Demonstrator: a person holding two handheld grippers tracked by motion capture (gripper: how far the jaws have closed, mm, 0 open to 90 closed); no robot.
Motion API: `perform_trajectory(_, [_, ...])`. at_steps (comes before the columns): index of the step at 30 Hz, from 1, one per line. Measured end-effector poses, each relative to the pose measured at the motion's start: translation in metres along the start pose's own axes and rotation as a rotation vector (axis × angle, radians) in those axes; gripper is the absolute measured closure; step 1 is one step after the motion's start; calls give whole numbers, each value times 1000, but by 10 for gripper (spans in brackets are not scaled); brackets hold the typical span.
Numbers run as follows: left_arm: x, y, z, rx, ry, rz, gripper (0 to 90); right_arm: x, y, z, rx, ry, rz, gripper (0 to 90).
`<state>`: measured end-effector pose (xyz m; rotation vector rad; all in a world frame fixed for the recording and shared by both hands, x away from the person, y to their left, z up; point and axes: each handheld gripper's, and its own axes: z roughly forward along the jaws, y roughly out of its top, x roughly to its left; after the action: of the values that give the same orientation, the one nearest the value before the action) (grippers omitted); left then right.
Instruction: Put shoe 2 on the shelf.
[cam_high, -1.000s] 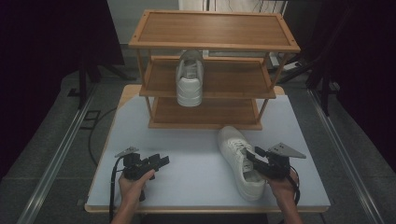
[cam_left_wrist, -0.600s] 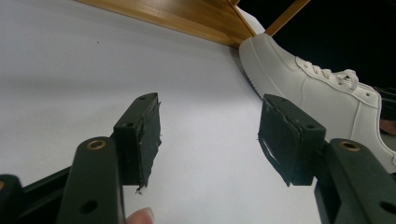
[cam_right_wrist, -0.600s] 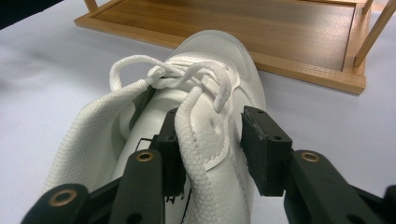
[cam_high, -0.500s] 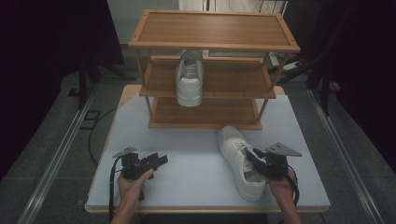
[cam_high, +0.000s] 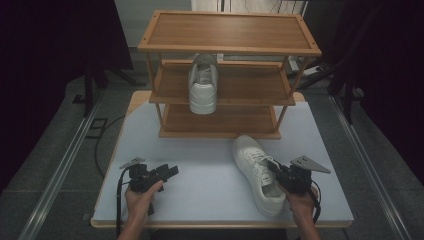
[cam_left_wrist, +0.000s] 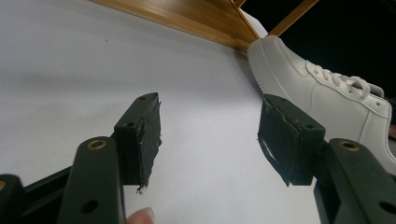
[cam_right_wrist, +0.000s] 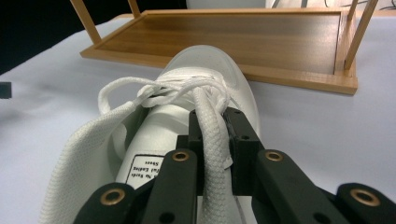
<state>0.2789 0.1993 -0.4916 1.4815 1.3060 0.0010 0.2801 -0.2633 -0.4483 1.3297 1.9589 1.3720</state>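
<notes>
On the white table (cam_high: 200, 200), at five o'clock, the white lace-up shoe (cam_high: 257, 172) is lying with its toe toward the brown wooden shelf rack (cam_high: 227, 90) at eleven o'clock. Its collar has just been clamped by the right gripper (cam_right_wrist: 215, 140), whose jaws have been closing. The left gripper (cam_left_wrist: 210, 135) is held with its jaws wide apart and empty, at seven o'clock.

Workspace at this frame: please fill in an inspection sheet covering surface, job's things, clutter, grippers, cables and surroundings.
Surface: white rectangular tabletop, bare in front of the left hand.
Job's things: white lace-up sneaker lying on the table at the right, toe toward the three-tier wooden shoe rack; a second white sneaker stands on the rack's middle shelf.
Clutter: nothing seen.
Grippers: right gripper has just been closing, its jaws pinching the sneaker's side wall at the collar, beside the laces; left gripper open, nothing between its jaws, resting low over the table.
Cables: a black cable trails from the left gripper.
Surroundings: grey floor with metal rails, dark beyond.
</notes>
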Motion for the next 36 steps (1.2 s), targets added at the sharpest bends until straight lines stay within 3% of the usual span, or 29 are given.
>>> perform_trajectory(5, [0, 0, -1, -6, -7, 0, 395, 4, 3, -7, -38, 23, 37, 820])
perform_trajectory(6, [-1, 0, -1, -6, -8, -1, 396, 7, 6, -13, -62, 40, 67, 820])
perform_trajectory(12, [-3, 2, -3, -10, -7, 3, 398, 21, 14, -24, -115, 63, 70, 820])
perform_trajectory(15, [-3, 3, -4, -12, -3, 13, 398, 34, 24, -36, -174, 90, 72, 820])
perform_trajectory(28, [-2, 2, -6, -12, -8, 4, 399, 54, 55, -50, -257, 165, 95, 821])
perform_trajectory(36, [-2, 2, -5, -11, -12, 0, 400, 57, 85, -59, -296, 146, 85, 821])
